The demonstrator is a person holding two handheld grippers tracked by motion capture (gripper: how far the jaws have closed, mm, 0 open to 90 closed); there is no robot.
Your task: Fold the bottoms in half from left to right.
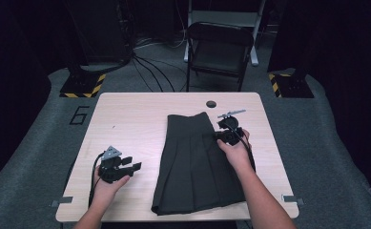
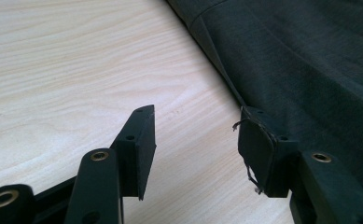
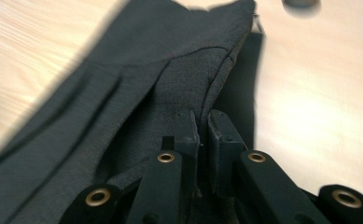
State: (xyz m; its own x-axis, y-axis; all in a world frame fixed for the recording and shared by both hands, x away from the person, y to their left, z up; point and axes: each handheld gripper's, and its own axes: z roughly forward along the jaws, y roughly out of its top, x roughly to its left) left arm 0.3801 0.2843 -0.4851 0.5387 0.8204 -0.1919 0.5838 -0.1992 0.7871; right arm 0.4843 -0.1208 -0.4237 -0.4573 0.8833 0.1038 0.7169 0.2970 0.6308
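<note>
The right claw (image 3: 202, 135) is pinching the skirt (image 1: 195, 162) at its right edge, lifting it to fold; the left claw (image 2: 195, 140) is waiting half-open and empty on the desk (image 1: 130, 119).

Pale wooden table (image 1: 126, 119), dark pleated skirt (image 1: 192, 167) flat atop.

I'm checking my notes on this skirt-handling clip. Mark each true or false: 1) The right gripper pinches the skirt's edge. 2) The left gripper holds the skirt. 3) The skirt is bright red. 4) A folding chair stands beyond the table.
1) True: the right gripper is closed on the edge of the skirt.
2) False: the left gripper is open over the bare table, beside the skirt.
3) False: the skirt is dark grey.
4) True: a dark folding chair stands past the far edge.
</note>
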